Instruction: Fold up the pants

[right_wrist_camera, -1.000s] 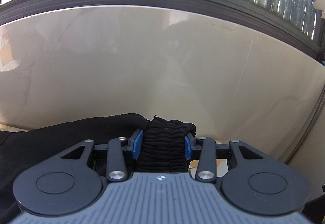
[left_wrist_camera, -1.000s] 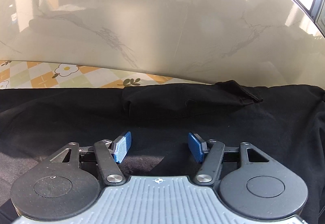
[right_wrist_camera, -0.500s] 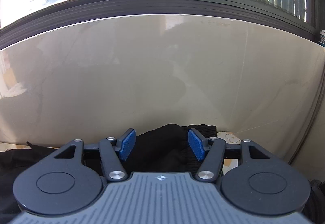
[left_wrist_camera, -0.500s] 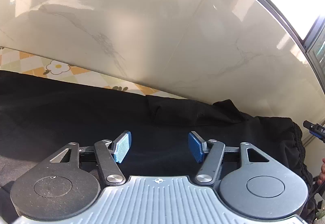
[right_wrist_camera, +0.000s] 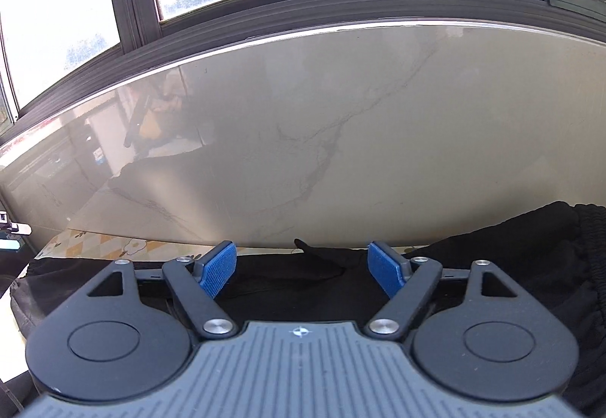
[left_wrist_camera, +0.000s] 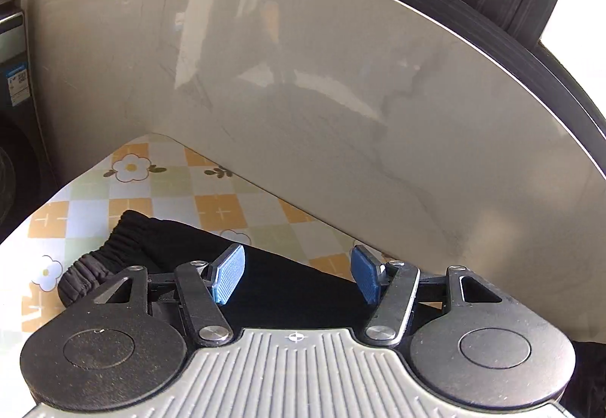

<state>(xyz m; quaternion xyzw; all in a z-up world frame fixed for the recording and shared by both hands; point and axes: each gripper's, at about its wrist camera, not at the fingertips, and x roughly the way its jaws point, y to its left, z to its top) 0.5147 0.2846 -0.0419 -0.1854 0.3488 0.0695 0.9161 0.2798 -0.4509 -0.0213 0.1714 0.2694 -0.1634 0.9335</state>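
Black pants (left_wrist_camera: 288, 285) lie on a table with a flower-check cloth (left_wrist_camera: 170, 191). In the left wrist view their ribbed elastic end (left_wrist_camera: 113, 247) shows at the left. My left gripper (left_wrist_camera: 297, 276) hovers open above the dark cloth with nothing between its blue pads (left_wrist_camera: 227, 274). In the right wrist view the pants (right_wrist_camera: 303, 278) stretch across the table, with a gathered elastic part (right_wrist_camera: 583, 259) at the right. My right gripper (right_wrist_camera: 303, 270) is above them; its jaws are opening and the pads press on nothing.
A glossy marble wall panel (right_wrist_camera: 341, 153) rises straight behind the table, under a dark window frame (right_wrist_camera: 265, 28). A dark appliance (left_wrist_camera: 15, 138) stands past the table's left edge. A small metal fitting (right_wrist_camera: 11, 228) shows at the far left in the right wrist view.
My right gripper let go of the black ribbed cloth and swung left over the pants. My left gripper moved left to the elastic end and stayed open.
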